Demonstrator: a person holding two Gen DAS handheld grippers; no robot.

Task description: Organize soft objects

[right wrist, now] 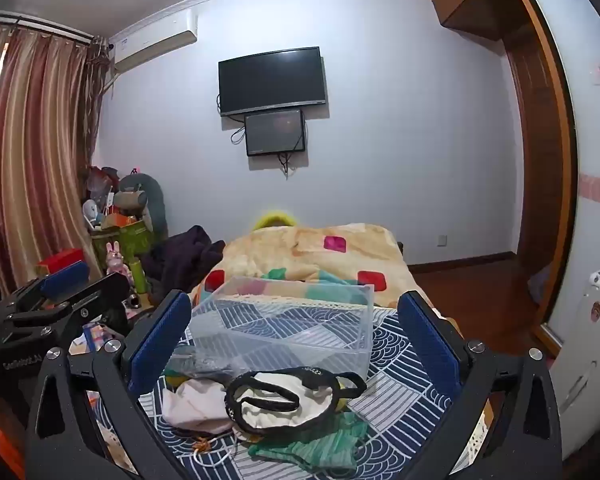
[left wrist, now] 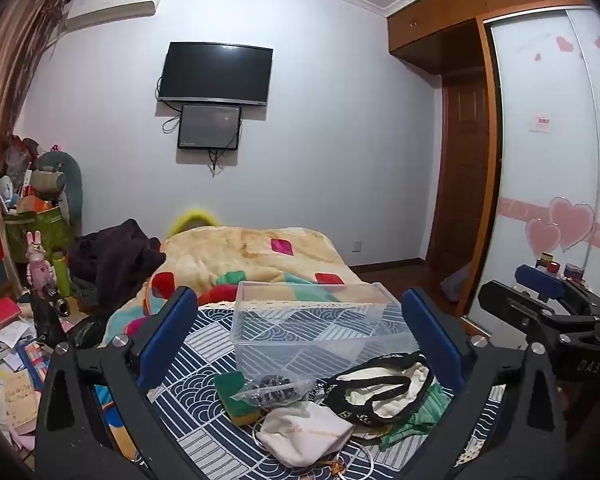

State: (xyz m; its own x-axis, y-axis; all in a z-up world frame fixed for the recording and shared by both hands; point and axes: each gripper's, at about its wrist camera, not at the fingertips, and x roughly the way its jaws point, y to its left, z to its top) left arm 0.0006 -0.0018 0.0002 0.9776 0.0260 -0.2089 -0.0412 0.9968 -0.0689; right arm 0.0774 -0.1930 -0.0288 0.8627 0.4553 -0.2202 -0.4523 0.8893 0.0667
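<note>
Clear glossy plastic box [left wrist: 316, 320], soft white cloth pouch [left wrist: 304, 436], matt patterned fabric tablecloth [left wrist: 204, 412].

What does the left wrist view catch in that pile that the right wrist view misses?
Left wrist only: the green and yellow sponge and the patterned contents of the clear plastic bag show plainly. The right tongs appear at the right edge.

Right wrist only: the whole green cloth under the pile, and the left tongs at the left edge.

Both: the empty clear plastic box on the patterned cloth, the white drawstring pouch, the black-trimmed white underwear, and each view's own tongs open.
</note>
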